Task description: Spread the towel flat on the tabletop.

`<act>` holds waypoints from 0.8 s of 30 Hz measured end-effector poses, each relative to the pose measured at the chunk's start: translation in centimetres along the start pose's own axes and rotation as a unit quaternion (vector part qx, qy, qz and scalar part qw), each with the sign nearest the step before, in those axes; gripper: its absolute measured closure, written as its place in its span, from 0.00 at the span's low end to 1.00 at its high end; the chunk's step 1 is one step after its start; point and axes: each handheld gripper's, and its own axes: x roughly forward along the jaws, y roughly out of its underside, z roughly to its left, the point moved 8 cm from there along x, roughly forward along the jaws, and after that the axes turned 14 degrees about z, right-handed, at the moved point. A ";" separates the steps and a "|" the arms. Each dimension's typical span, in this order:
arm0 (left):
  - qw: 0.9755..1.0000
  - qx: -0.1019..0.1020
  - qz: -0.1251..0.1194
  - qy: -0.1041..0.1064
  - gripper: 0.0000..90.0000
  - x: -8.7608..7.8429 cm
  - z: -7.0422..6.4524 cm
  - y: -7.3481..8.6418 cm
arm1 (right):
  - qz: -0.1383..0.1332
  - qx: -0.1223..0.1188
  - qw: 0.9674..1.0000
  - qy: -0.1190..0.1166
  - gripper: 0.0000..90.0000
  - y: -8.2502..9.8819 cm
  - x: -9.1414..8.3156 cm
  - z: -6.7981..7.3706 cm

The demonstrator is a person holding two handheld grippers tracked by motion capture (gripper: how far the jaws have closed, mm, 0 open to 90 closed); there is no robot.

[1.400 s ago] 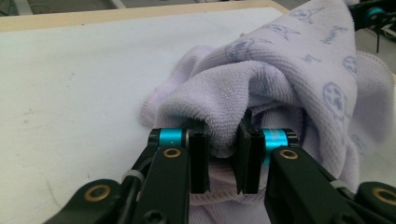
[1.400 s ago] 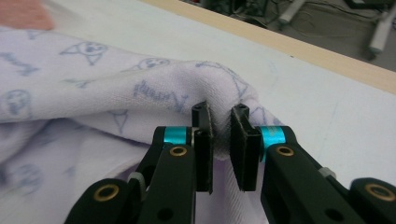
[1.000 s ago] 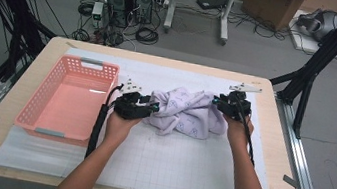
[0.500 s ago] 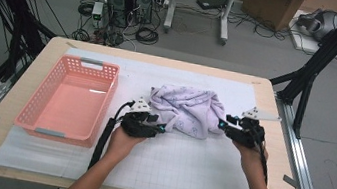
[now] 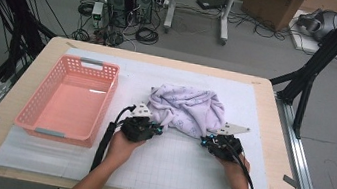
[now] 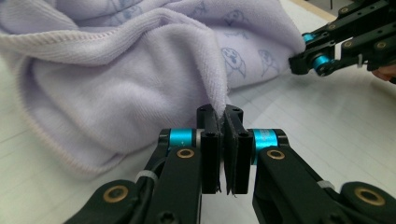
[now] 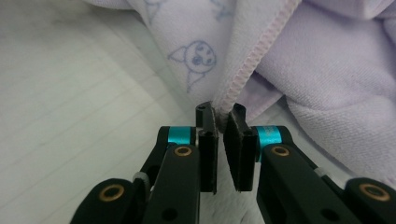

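Towel: crumpled lilac terry towel with printed cat faces [image 5: 187, 110], mid-table on the white gridded mat [image 5: 180, 172].
Left gripper [image 6: 223, 122]: jaws just closed, pinching a towel fold at its 12 o'clock.
Right gripper [image 7: 220, 117]: just closed on the stitched hem, also 12 o'clock.
Axis: towel runs across between both grippers, equally near.
Basket: pink plastic basket [image 5: 40, 108], towel's 9 o'clock.
Hidden: which corners are held, unclear.

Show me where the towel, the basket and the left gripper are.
towel [image 5: 189, 109]: high view, middle of the crumpled purple cloth.
basket [image 5: 91, 65]: high view, far rim of the pink basket.
left gripper [image 6: 223, 114]: left gripper view, between the fingertips pinching the towel's corner.
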 end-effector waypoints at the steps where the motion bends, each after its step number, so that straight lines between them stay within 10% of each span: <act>1: 1.000 -0.001 -0.003 0.000 0.95 -0.5 -0.1 0.4 | -0.009 -0.002 1.000 0.000 0.94 0.0 -0.5 0.2; 24: 0.995 -0.047 -0.083 0.013 0.95 -10.6 -3.9 8.6 | -0.084 0.086 0.993 0.006 0.94 7.7 -13.2 3.7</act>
